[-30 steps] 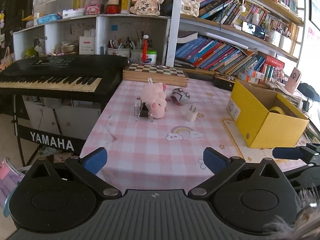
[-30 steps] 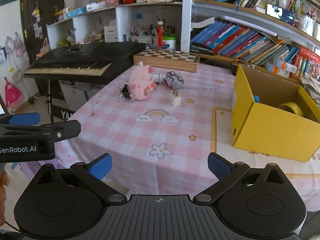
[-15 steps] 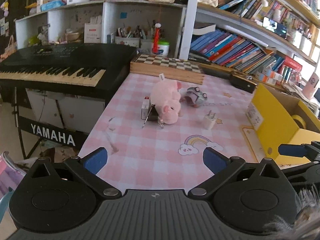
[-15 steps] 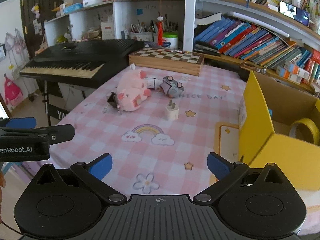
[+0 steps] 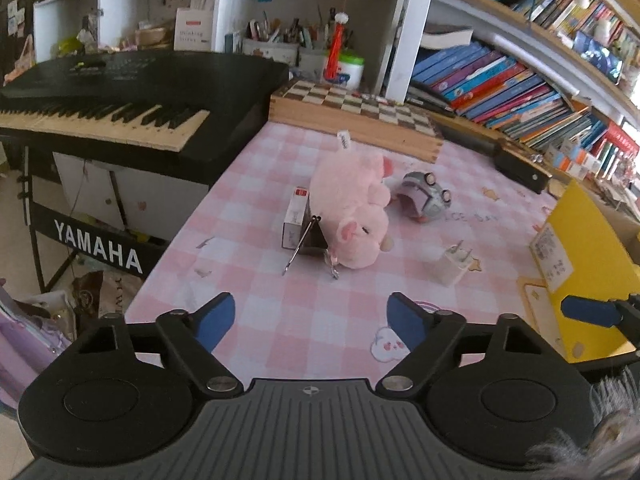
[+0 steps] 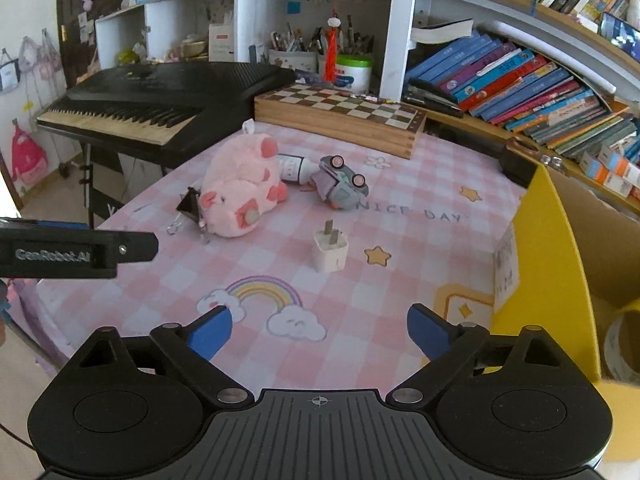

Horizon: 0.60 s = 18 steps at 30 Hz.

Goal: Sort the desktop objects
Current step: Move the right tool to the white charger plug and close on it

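Observation:
A pink plush pig (image 5: 352, 208) (image 6: 236, 196) lies mid-table on the pink checked cloth. A black binder clip (image 5: 312, 240) (image 6: 190, 204) and a small white carton (image 5: 294, 222) rest against it. To its right are an overturned grey toy car (image 5: 424, 198) (image 6: 342, 184) and a white charger plug (image 5: 452, 266) (image 6: 329, 250). My left gripper (image 5: 311, 316) hovers short of the clip, its jaws closing with nothing between them. My right gripper (image 6: 319, 328) hangs over the rainbow print, short of the plug, its jaws also closing on nothing.
A yellow cardboard box (image 5: 588, 248) (image 6: 544, 280) stands at the right edge with a tape roll (image 6: 622, 344) inside. A small bottle (image 6: 294, 168) lies behind the pig. A wooden chessboard (image 5: 356, 112) bounds the far side. A black keyboard (image 5: 120, 96) flanks the left.
Both grippers have moved forward and lower over the table, so the pig, clip and plug look larger and nearer. Both pairs of jaws have narrowed a little.

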Each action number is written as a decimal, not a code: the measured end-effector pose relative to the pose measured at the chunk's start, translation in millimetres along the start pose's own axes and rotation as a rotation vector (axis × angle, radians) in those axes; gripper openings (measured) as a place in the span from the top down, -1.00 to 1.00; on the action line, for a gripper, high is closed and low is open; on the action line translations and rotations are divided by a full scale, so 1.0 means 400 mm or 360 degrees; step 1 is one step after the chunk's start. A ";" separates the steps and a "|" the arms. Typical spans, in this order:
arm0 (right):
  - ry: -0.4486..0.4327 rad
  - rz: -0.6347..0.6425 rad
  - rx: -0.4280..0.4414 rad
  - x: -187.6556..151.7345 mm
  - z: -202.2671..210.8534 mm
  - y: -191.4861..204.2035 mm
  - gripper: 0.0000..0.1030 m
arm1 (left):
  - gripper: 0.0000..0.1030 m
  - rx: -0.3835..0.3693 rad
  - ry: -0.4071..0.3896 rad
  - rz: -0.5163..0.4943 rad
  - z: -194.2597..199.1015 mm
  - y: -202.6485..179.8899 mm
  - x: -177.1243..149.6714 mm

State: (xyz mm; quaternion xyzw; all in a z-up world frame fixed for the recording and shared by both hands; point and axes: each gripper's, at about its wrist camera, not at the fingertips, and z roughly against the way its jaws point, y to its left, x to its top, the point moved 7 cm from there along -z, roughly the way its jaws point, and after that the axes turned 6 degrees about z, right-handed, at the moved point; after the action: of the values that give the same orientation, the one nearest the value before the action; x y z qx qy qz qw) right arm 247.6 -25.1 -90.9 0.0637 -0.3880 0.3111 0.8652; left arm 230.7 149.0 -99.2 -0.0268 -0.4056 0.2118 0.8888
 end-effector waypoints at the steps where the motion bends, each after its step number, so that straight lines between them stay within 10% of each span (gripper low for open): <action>1: 0.0004 -0.0001 0.0006 0.004 -0.011 -0.004 -0.79 | -0.50 0.0004 0.0011 -0.0003 -0.015 -0.001 0.002; 18: 0.0092 -0.0027 0.0089 0.059 -0.168 -0.040 -0.42 | -0.17 0.0069 0.0125 -0.0179 -0.192 -0.025 0.030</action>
State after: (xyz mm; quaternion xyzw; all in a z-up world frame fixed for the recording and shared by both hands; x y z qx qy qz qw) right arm 311.4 -2.5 -118.4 0.0821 -0.3534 0.3163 0.8765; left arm 297.2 154.4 -139.8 0.0069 -0.3664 0.1691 0.9149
